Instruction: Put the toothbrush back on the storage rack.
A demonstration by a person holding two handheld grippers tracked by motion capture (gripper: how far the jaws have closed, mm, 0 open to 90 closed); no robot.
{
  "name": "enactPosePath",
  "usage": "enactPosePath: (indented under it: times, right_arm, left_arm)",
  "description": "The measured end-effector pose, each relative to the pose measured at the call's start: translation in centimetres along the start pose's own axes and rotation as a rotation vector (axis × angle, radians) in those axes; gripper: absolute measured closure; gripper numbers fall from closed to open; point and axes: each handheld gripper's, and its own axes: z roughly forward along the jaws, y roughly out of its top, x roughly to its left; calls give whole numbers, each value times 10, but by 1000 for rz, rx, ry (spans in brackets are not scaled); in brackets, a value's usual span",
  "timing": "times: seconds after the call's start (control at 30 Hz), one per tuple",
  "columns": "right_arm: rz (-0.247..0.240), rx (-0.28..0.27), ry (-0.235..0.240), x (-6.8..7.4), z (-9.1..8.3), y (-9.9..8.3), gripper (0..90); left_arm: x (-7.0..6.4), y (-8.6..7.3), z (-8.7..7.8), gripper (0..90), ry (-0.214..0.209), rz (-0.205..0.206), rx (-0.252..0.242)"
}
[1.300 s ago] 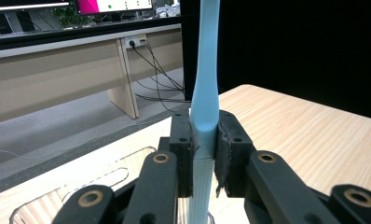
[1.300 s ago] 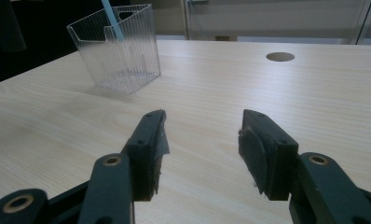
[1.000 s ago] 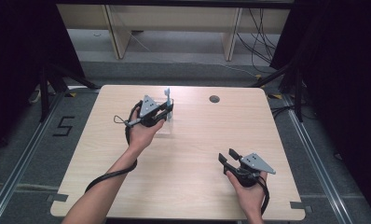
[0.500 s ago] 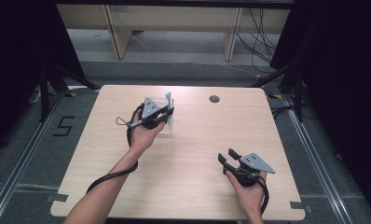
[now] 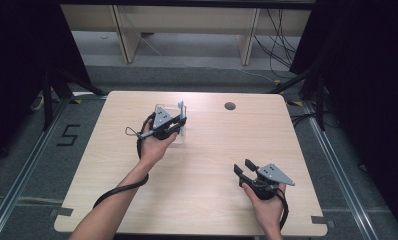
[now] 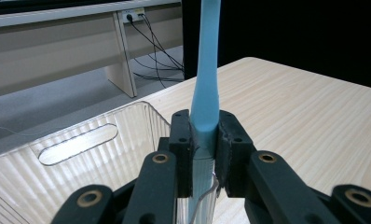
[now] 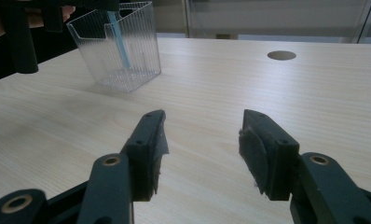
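A clear ribbed plastic bin point(image 5: 183, 134) stands on the far left part of the wooden table point(image 5: 212, 150). My left gripper point(image 5: 180, 122) hovers over the bin's rim, shut on a light-blue flat stick point(image 5: 181, 107) that stands upright. In the left gripper view the stick point(image 6: 207, 70) rises between the pads point(image 6: 182, 135) and its lower end drops inside the bin point(image 6: 81, 158). The right gripper view shows the stick point(image 7: 120, 46) leaning within the bin point(image 7: 141, 51). My right gripper point(image 5: 243, 167) rests open near the front right, with nothing between its fingers point(image 7: 202, 140).
A round cable hole point(image 5: 230, 106) sits in the tabletop near the far edge. Beyond the table are pale shelf legs point(image 5: 248, 40) and loose cables point(image 5: 282, 45) on the floor. Dark curtains flank both sides.
My left gripper has sunk slightly with the blue stick, bringing it lower into the bin. The right gripper has stayed put.
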Motion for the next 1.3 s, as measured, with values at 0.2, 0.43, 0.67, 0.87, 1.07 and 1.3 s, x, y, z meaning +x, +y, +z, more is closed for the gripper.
enactPosePath:
  times: [0.2,0.43,0.67,0.87,1.07,1.3]
  right_arm:
    - [-7,1,-17,0,0,0,501]
    - [4,2,-8,1,0,0,500]
    - [5,0,-5,1,0,0,500]
    - [8,10,-6,1,0,0,500]
    - [-1,2,-4,1,1,0,500]
    - [10,10,-3,2,0,0,500]
  left_arm:
    - [0,-2,0,774,0,0,9]
    - [0,-7,1,764,-2,-4,18]
    - [0,-7,0,757,-3,-4,18]
    - [0,-7,-1,750,-3,0,17]
    - [-3,-7,-2,713,-4,17,19]
    - [-7,-7,-7,513,-6,37,23]
